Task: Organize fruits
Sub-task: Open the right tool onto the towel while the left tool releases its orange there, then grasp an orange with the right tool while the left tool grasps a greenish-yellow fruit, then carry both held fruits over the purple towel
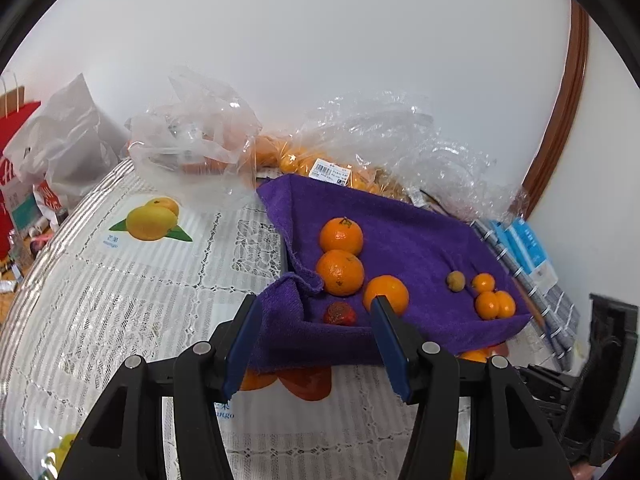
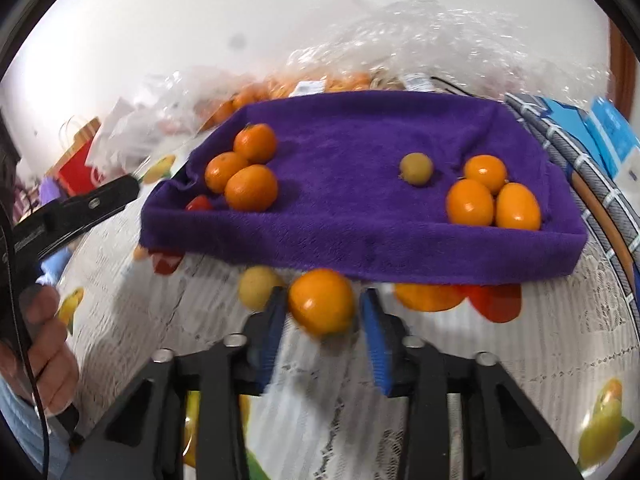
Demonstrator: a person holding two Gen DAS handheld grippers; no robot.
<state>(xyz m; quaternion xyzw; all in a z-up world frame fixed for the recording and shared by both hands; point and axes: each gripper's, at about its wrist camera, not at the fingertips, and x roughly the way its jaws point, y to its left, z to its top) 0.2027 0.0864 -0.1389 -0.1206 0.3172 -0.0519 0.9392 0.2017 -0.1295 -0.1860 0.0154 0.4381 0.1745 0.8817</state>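
Observation:
A purple towel (image 1: 400, 236) (image 2: 360, 152) lies on the table. On its left sit three oranges (image 1: 341, 264) (image 2: 250, 188) and a small red fruit (image 1: 339, 314) (image 2: 199, 203). On its right lie a small yellow-green fruit (image 1: 455, 281) (image 2: 416, 168) and three small oranges (image 1: 494, 304) (image 2: 492, 196). My left gripper (image 1: 316, 312) is open over the towel's near left corner, around the red fruit's area. My right gripper (image 2: 322, 304) is shut on a small orange (image 2: 322, 300) just before the towel's front edge. A yellowish fruit (image 2: 258, 286) lies left of it.
Clear plastic bags with more oranges (image 1: 304, 160) stand behind the towel. A lace tablecloth with printed fruit pictures (image 1: 154, 220) covers the table. Spiral notebooks and blue boxes (image 1: 528, 248) lie to the right. Red and white bags (image 1: 36, 152) stand at far left.

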